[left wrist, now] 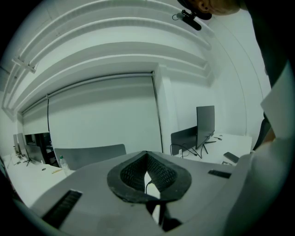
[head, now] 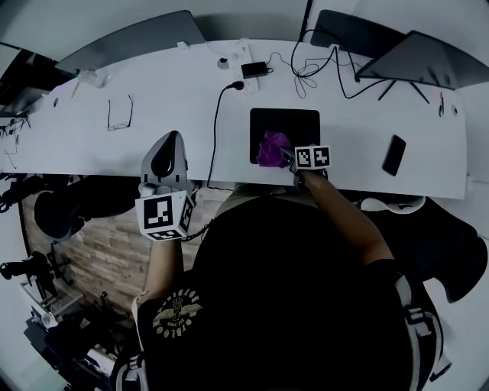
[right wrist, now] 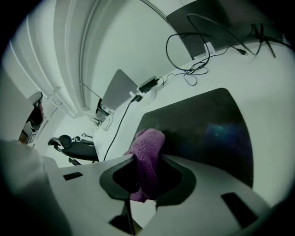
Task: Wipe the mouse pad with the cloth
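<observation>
Right gripper (right wrist: 146, 179) pinches the bunched purple knit cloth (right wrist: 148, 150) down onto the black rectangular mouse pad (right wrist: 209, 131), set to wipe, while the left gripper (left wrist: 147, 174) (jaws together, empty) hangs clear.

In the head view, hidden behind its own marker cube: the jaws of the right gripper (head: 290, 157). Covered by the cloth (head: 272, 148): a patch of the mouse pad (head: 294, 122) near the front edge. Cut off at the right edge: the monitor (head: 439, 57). Too small to tell: the little things (head: 85, 77) at the far left of the table (head: 176, 107). In the right gripper view, sunk behind the gripper body: the lower end of the cloth. In the left gripper view, cut by the top edge: a dark object (left wrist: 196, 11), not possible to name.
</observation>
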